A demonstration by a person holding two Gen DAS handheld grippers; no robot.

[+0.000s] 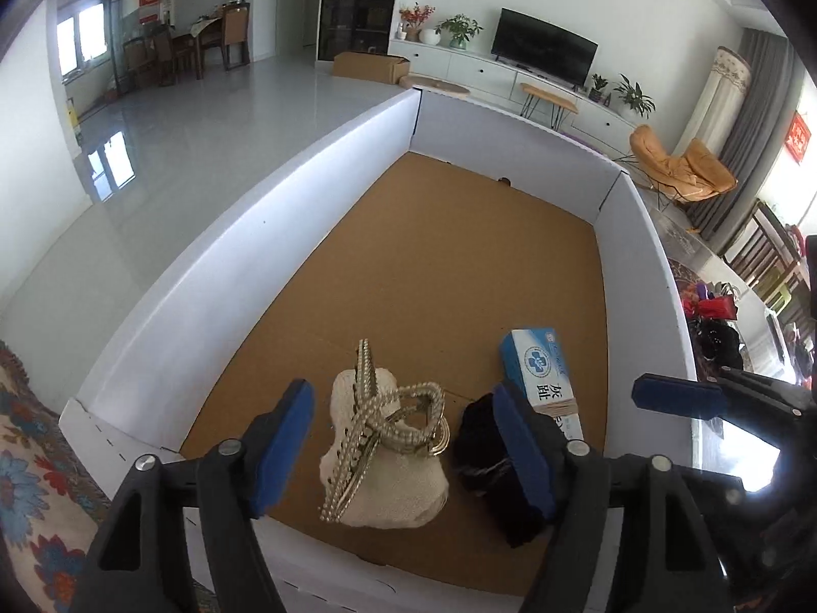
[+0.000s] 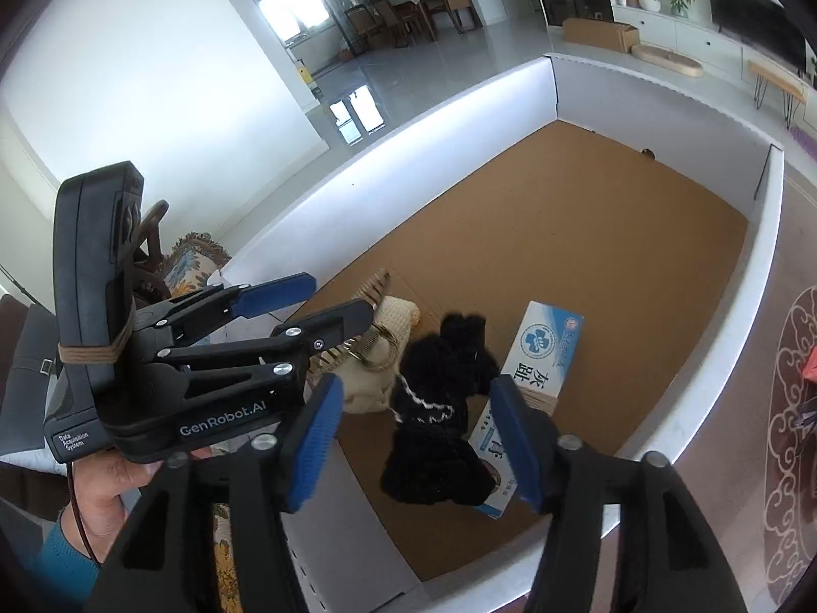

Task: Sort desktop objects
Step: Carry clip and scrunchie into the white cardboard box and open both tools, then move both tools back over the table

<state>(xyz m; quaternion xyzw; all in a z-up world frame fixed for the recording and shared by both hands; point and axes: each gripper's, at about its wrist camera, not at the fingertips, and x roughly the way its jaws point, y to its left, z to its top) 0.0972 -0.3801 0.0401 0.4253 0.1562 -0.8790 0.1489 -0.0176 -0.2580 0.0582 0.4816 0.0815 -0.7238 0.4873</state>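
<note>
A white-walled carton (image 1: 255,255) with a brown floor holds three things near its front edge. A cream knit cloth (image 1: 398,485) lies there with a pearl hair claw (image 1: 378,408) on top. To its right are a black fuzzy cloth (image 1: 485,454) and a blue-and-white box (image 1: 541,368). My left gripper (image 1: 403,452) hangs open above the cream cloth and claw, its pads clear of them. My right gripper (image 2: 414,442) stands open over the black fuzzy cloth (image 2: 439,408), which partly covers the blue-and-white box (image 2: 541,352). The left gripper (image 2: 327,301) shows beside it.
A flower-patterned cloth (image 1: 30,460) lies left of the carton. A person's hand (image 2: 107,485) in a teal sleeve holds the left gripper's body. The carton's far half is bare brown floor (image 1: 485,235). An orange chair (image 1: 679,168) and a TV (image 1: 541,46) stand far behind.
</note>
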